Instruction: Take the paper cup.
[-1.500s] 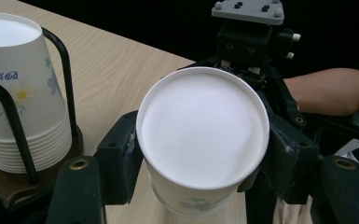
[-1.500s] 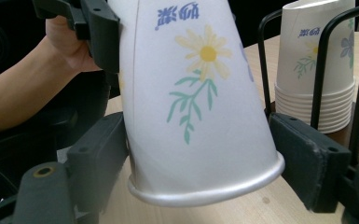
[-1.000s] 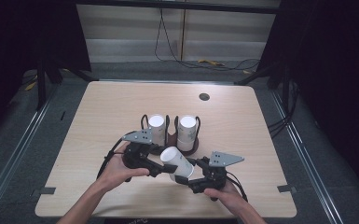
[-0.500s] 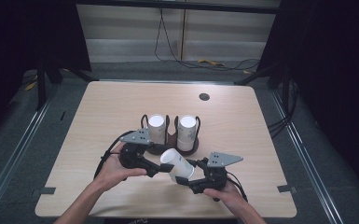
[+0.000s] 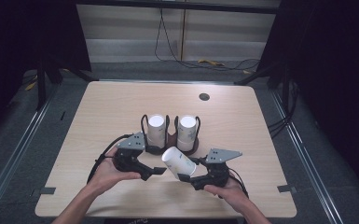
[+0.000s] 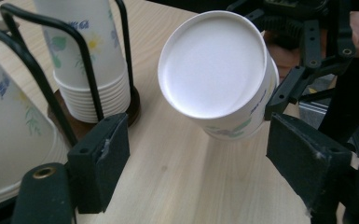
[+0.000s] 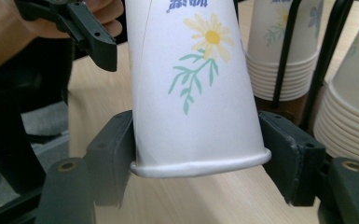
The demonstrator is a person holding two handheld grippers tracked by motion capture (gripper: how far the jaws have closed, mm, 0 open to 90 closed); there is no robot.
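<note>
A white paper cup with a flower print hangs tilted above the table's front middle, base toward the left. My right gripper is shut on its rim end; in the right gripper view both pads press the cup just above the rim, and these jaws have just been closing. My left gripper is open and has just been opening. In the left gripper view the cup's base faces me, beyond the spread jaws and untouched by them.
Right behind the grippers, a black wire holder on a brown base carries two stacks of upside-down paper cups. The wooden table has a small dark round fitting at the back. The floor drops off beyond the table's edges.
The left gripper's jaws have spread and come off the cup's base end. The right gripper's jaws have closed onto the rim end. Both hands stay where they were.
</note>
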